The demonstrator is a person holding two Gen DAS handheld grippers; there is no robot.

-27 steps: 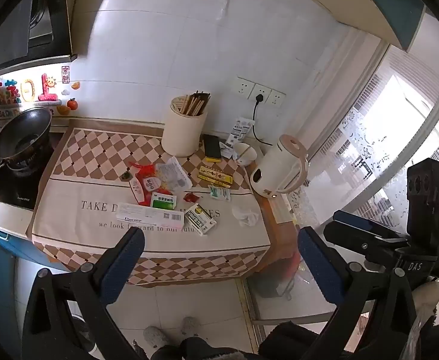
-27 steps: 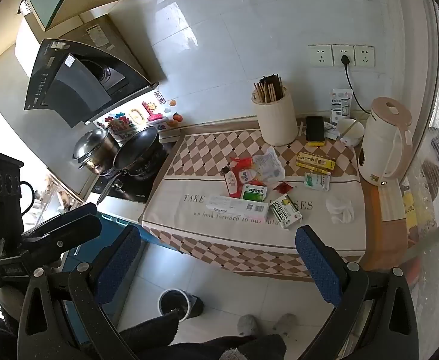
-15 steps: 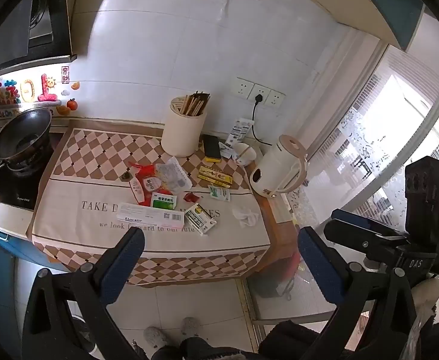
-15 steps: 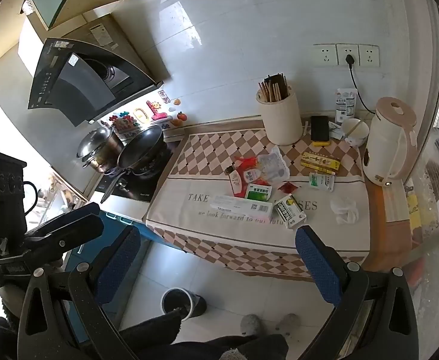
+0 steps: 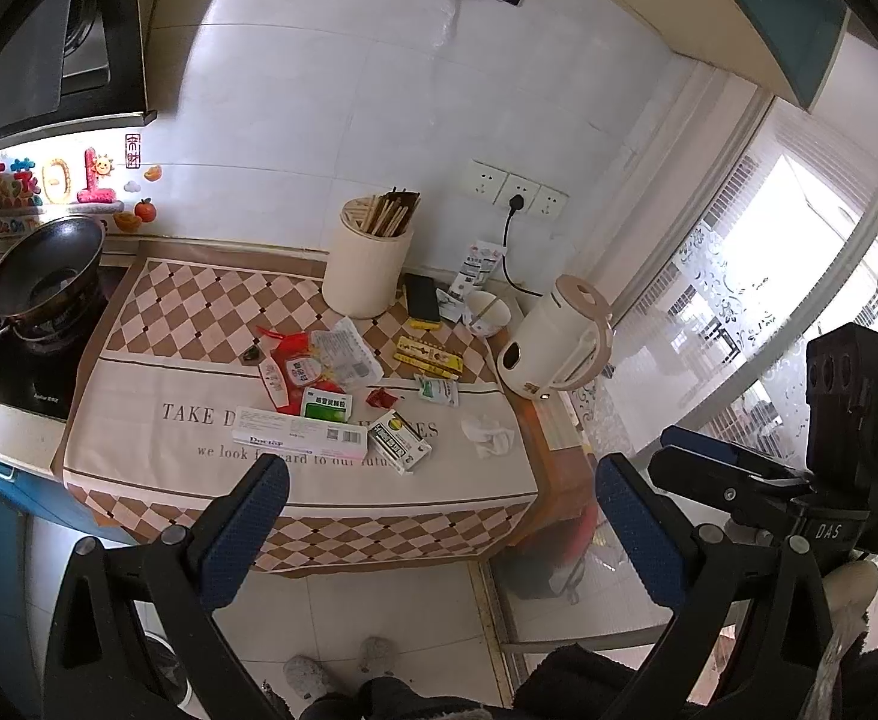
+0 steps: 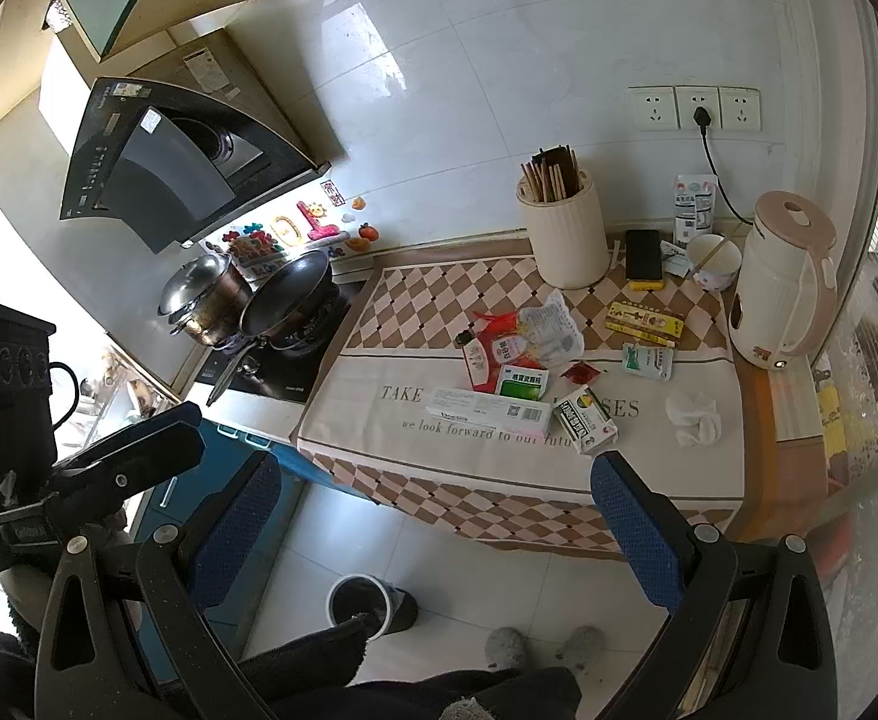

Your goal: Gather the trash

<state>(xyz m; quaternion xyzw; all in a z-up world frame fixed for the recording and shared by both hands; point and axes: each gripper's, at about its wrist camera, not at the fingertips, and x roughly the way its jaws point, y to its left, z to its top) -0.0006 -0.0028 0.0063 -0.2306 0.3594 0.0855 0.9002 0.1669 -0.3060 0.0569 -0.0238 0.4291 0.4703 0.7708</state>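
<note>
Both tools are held high above the table, the left gripper [image 5: 439,531] and the right gripper [image 6: 435,531], each with its blue fingers spread wide and nothing between them. The trash sits on the tablecloth [image 5: 156,426], whose print reads "TAKE" and "we look forward": near the front edge lies a long white box [image 5: 299,433] marked "Doctor", touching a green and white box [image 5: 326,406] and a red wrapper [image 5: 294,369]. A crumpled tissue [image 5: 488,435] lies toward the right edge, near the kettle [image 5: 553,342], and a small bin [image 6: 360,603] stands on the floor.
</note>
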